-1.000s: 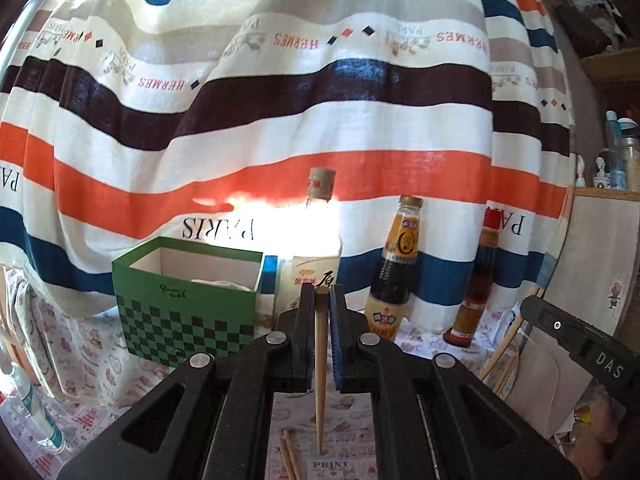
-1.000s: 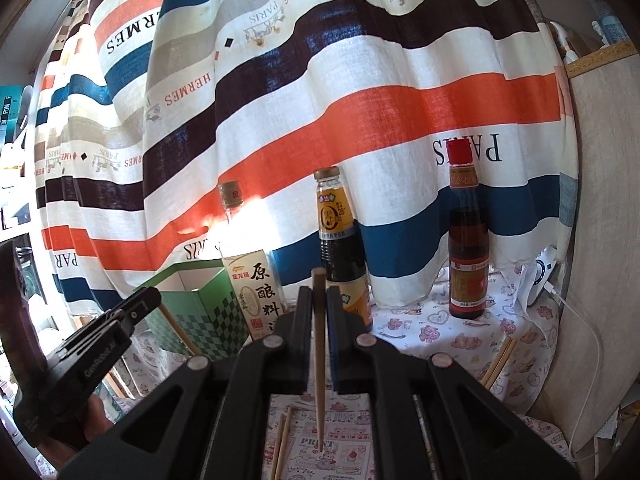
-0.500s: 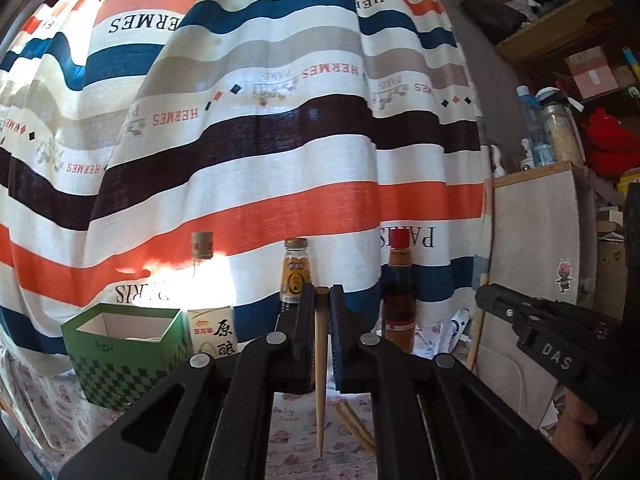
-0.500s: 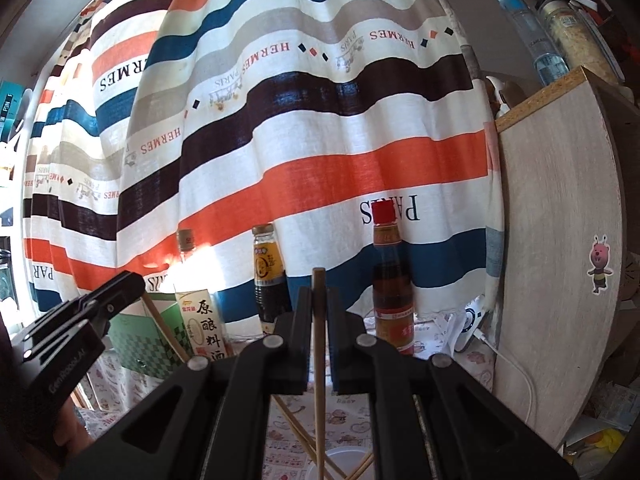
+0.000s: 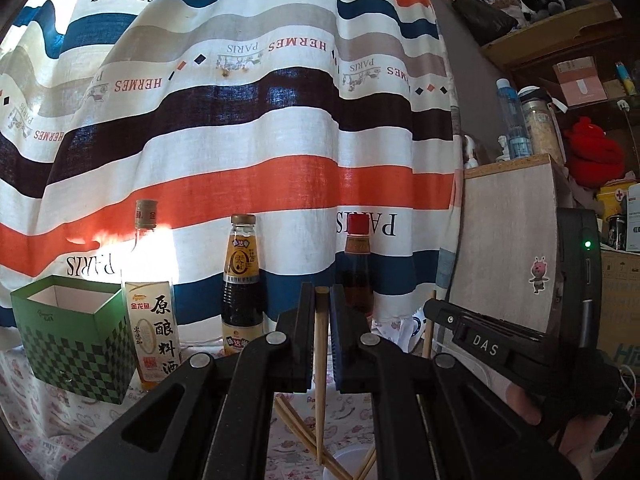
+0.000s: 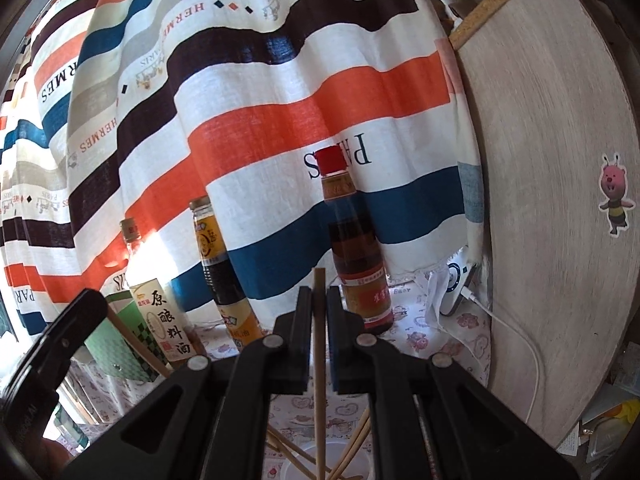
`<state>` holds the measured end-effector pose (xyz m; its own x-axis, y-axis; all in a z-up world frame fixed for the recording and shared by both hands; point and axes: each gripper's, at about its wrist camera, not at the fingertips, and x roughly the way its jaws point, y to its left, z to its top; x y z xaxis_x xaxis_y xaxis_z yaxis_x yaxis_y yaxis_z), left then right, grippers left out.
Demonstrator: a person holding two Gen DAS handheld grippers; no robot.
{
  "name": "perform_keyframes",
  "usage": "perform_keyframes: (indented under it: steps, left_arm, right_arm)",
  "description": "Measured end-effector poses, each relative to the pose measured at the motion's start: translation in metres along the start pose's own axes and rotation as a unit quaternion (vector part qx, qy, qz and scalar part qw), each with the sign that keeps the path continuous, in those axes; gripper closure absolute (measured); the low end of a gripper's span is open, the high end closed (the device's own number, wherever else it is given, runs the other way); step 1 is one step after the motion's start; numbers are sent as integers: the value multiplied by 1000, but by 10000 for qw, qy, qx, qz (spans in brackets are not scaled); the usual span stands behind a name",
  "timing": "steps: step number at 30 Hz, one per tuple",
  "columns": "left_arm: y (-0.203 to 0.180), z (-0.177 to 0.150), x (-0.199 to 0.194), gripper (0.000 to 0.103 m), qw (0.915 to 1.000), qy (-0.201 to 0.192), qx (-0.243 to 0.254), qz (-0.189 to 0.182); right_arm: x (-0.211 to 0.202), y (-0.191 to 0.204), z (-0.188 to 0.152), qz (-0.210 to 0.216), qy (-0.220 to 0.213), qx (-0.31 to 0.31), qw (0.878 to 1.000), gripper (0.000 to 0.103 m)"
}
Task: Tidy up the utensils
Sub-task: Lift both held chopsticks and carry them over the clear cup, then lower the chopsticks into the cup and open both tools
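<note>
left gripper [image 5: 321,300]: jaws together, clamped on one chopstick [image 5: 320,364] standing upright between the pads, tip hanging down toward the table.
right gripper [image 6: 319,298]: same story, jaws clamped on a second chopstick [image 6: 319,360], also upright.
where the rest is: loose chopsticks [image 6: 352,446] lean crossed in a white cup [image 6: 304,466], directly under and just ahead of both grippers.
other candidate bin: green checkered box [image 5: 70,340], open top, off to the left gripper's left, beside the bottles.
risk 1: my guess, the thin stick pivots in the pads when its tip hits the cup rim or the crossed sticks. Narrow round-ish shaft, small contact area.
risk 2: the two grippers are close, the right one shows just to the right of the left one's jaws. Both going for one cup could knock together.
risk 3: cup looks light. A sideways shove from a stick could tip it and spill the lot.
risk 4: the bottles stand just beyond the jaws, so an overshoot forward could clip one.
count, held chopsticks: 2, one per gripper.
count, chopsticks in cup: at least 4, overlap hides the exact number.
count, bottles: 3. rice wine bottle [image 5: 150,312], dark sauce bottle [image 5: 242,280], red-capped bottle [image 6: 354,256].
count, boxes: 1. cups: 1.
</note>
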<state>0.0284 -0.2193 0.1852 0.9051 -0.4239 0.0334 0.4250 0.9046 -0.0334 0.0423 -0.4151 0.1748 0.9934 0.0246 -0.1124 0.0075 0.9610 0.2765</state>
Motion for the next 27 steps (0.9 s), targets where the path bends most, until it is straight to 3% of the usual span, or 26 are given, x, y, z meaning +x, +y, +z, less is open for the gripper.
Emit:
perform_keyframes:
  steps: [10,13,20,23,27]
  left_arm:
    - [1,0,4,97,10000,5,-28,20]
    - [-1,0,5,97,10000,-4,-43,-16]
    - [-6,4,5,97,9999,-30,-36,-103]
    - [-9,4,8,97,10000,29,-16,-61]
    - [-9,-2,21,97,9989,438,-166,-88]
  right_arm:
    - [-22,2,7,266,-508,58,9983,97]
    - [-22,5,6,180,-528,-49,9984,97]
    - [22,-1,-7,-241,383,-171,9988,97]
    - [37,-5,-13,-173,749,-186,9969,97]
    - [47,-5,-19,-141,1062,-234,9940,96]
